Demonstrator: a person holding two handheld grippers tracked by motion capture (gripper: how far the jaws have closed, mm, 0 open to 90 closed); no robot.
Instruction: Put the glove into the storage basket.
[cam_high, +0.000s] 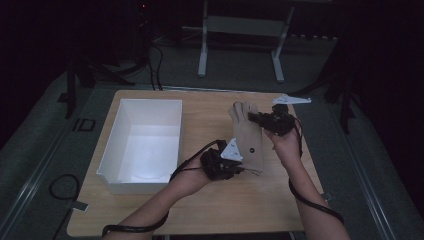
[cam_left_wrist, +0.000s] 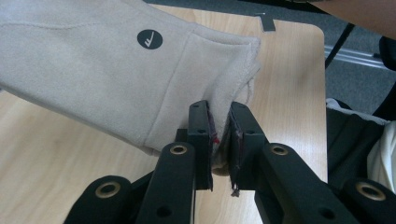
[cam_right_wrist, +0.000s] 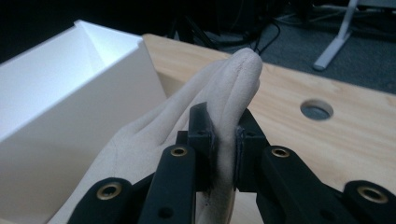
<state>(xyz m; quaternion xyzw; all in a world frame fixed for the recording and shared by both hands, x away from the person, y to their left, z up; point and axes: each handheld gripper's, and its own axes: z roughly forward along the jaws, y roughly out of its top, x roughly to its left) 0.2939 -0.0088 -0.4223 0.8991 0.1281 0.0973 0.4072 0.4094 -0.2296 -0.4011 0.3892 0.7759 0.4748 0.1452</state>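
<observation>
A beige suede work glove (cam_high: 248, 137) with a round black logo hangs stretched between my two grippers above the wooden table (cam_high: 200, 205). My left gripper (cam_high: 239, 169) is shut on the cuff end of the glove (cam_left_wrist: 116, 79), the fabric pinched between its black jaws. My right gripper (cam_high: 255, 117) is shut on a finger of the glove (cam_right_wrist: 229, 93), near the fingertips. The glove's fingers point toward the far side of the table.
A white open box (cam_high: 142, 145) stands on the table's left half, seen close beside the glove as a white wall (cam_right_wrist: 70, 107) in the right gripper view. A round hole (cam_right_wrist: 316, 110) sits in the tabletop. Desk legs (cam_high: 240, 45) and cables lie on the dark floor beyond.
</observation>
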